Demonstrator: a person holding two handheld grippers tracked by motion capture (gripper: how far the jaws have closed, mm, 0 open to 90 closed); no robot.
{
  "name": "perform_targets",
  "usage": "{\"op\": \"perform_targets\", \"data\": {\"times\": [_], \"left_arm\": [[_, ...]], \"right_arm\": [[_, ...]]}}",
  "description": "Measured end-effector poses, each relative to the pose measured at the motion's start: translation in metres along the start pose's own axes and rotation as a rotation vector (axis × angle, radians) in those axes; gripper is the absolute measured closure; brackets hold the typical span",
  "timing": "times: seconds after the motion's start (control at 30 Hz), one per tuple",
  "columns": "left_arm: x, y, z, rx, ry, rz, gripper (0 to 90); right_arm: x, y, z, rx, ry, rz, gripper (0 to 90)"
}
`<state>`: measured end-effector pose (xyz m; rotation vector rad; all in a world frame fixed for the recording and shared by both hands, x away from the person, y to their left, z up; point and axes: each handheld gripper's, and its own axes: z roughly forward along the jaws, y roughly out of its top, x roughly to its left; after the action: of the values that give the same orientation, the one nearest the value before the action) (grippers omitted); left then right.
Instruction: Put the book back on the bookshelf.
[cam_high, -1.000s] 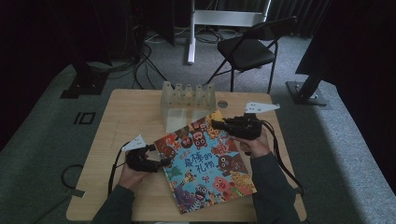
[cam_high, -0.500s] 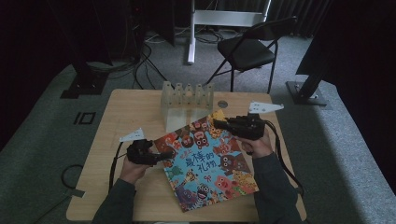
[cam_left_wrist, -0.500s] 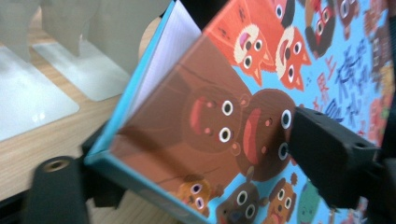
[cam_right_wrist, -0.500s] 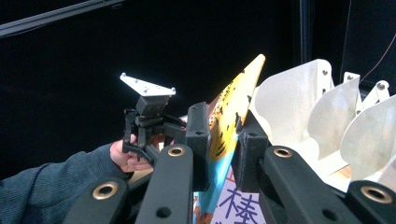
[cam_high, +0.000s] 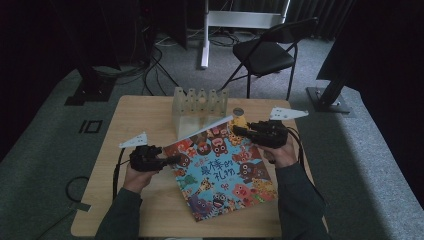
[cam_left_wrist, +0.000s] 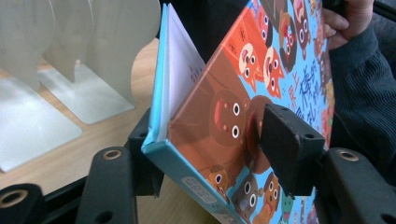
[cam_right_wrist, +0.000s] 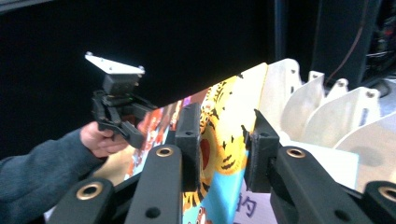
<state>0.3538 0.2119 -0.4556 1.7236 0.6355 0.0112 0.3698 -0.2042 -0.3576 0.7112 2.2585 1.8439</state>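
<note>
Lifting the picture book (cam_high: 220, 167) off the middle of the desk (cam_high: 125, 125), toward the rack (cam_high: 197, 107) at the far edge, we have the left gripper (cam_high: 172, 160) closing onto its spine corner, cover between the jaws. The right gripper (cam_high: 240, 131), jaws just eased, straddles the far corner. We judge it light, stiff-covered, glossy and slippery; corners grip best.
</note>
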Motion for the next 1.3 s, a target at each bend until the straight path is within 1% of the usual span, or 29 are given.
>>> {"op": "perform_targets", "data": {"times": [0.03, 0.17, 0.27, 0.3, 0.37, 0.4, 0.43, 0.53, 0.6, 0.63, 0.73, 0.83, 0.93, 1.0, 1.03, 1.07, 1.13, 1.17, 1.2, 1.23, 1.3], "left_arm": [[-0.002, 0.007, -0.002, -0.001, 0.013, 0.019, 47.8], [-0.008, 0.018, -0.007, -0.002, 0.046, 0.058, 50.7], [-0.011, 0.025, -0.010, -0.008, 0.055, 0.086, 53.6], [-0.011, 0.025, -0.010, -0.008, 0.055, 0.086, 54.6], [-0.017, 0.031, -0.014, -0.030, 0.074, 0.124, 56.5], [-0.017, 0.031, -0.014, -0.030, 0.074, 0.124, 57.5], [-0.021, 0.035, -0.017, -0.048, 0.091, 0.150, 58.6], [-0.026, 0.042, -0.022, -0.069, 0.114, 0.181, 61.9], [-0.026, 0.042, -0.022, -0.069, 0.114, 0.181, 62.9], [-0.029, 0.049, -0.027, -0.084, 0.136, 0.206, 65.0], [-0.031, 0.054, -0.031, -0.098, 0.153, 0.230, 67.8], [-0.033, 0.053, -0.034, -0.107, 0.159, 0.252, 69.2], [-0.036, 0.052, -0.033, -0.109, 0.155, 0.271, 69.7], [-0.036, 0.052, -0.033, -0.109, 0.155, 0.271, 69.4], [-0.038, 0.050, -0.032, -0.114, 0.156, 0.293, 67.6], [-0.040, 0.048, -0.031, -0.120, 0.164, 0.307, 66.1], [-0.040, 0.047, -0.030, -0.117, 0.164, 0.306, 61.7], [-0.039, 0.047, -0.028, -0.114, 0.155, 0.303, 61.7], [-0.039, 0.046, -0.027, -0.108, 0.146, 0.300, 60.1], [-0.038, 0.044, -0.025, -0.103, 0.135, 0.288, 55.5], [-0.038, 0.044, -0.024, -0.106, 0.114, 0.279, 53.7]], "right_arm": [[0.000, 0.001, -0.001, 0.005, -0.029, -0.008, 68.4], [0.000, 0.002, -0.003, 0.000, -0.058, -0.024, 65.7], [0.000, 0.000, -0.003, 0.009, -0.092, -0.036, 62.5], [0.000, -0.001, -0.003, 0.015, -0.104, -0.041, 61.3], [0.001, -0.001, -0.003, 0.024, -0.124, -0.053, 59.7], [0.001, -0.001, -0.003, 0.026, -0.132, -0.058, 59.0], [0.001, -0.002, -0.003, 0.026, -0.140, -0.060, 58.4], [0.001, -0.002, -0.001, 0.029, -0.161, -0.071, 57.2], [0.001, -0.003, 0.000, 0.031, -0.163, -0.074, 57.2], [0.002, -0.004, 0.002, 0.043, -0.178, -0.086, 57.1], [0.003, -0.007, 0.006, 0.056, -0.194, -0.108, 56.9], [0.002, -0.011, 0.010, 0.065, -0.193, -0.112, 56.7], [0.000, -0.014, 0.009, 0.057, -0.188, -0.111, 56.1], [0.000, -0.015, 0.009, 0.058, -0.184, -0.114, 56.1], [0.001, -0.016, 0.007, 0.073, -0.188, -0.133, 55.4], [0.003, -0.016, 0.006, 0.080, -0.193, -0.143, 55.1], [0.004, -0.017, 0.004, 0.085, -0.193, -0.160, 54.6], [0.004, -0.017, 0.004, 0.085, -0.193, -0.160, 54.6], [0.005, -0.017, 0.003, 0.083, -0.195, -0.161, 53.2], [0.005, -0.016, 0.001, 0.080, -0.196, -0.159, 51.2], [0.005, -0.016, -0.001, 0.080, -0.195, -0.155, 49.3]]}}
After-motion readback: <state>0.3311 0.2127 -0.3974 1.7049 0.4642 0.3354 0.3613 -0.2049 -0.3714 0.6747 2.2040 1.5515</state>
